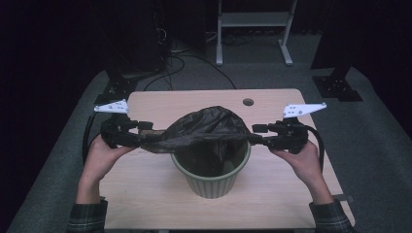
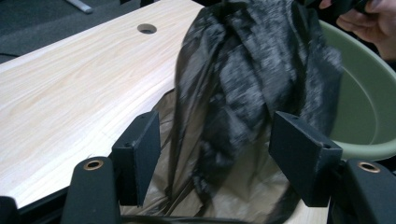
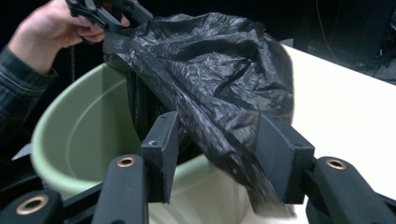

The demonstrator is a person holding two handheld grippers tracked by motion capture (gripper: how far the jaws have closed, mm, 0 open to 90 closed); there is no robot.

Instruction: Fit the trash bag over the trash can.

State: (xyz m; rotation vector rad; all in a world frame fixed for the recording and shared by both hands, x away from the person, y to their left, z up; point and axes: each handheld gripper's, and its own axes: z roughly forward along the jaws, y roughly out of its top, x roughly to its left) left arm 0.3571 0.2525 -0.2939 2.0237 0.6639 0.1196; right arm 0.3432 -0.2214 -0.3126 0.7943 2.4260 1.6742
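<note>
Landmark: green ribbed bin [image 1: 212,177], standing on the wooden table [image 1: 145,184] toward the person's side of it.

Black bin bag [image 1: 209,127] hangs stretched over the bin's mouth, long axis running left–right, its body drooping inside the bin. Bag edge extends past the bin rim on both sides.

Left gripper [image 1: 141,138] sits just left of the bin, at rim height; right gripper [image 1: 257,136] just right of it. Each meets a drawn-out corner of the bag, so both are about equally near. In the high view each appears to be pinching its corner.

Gripper views disagree somewhat: in the left gripper view the jaws stand well apart with bag film [image 2: 243,93] bunched between and beyond them; likewise in the right gripper view [image 3: 215,84]. Whether the pads actually clamp the film, I cannot tell.

Judgement: next move likely turns on spreading the bag's opening outward over the rim.

Hard to make out: the bag's mouth edge, the bin's bottom, and the rim's far side under the bag.
</note>
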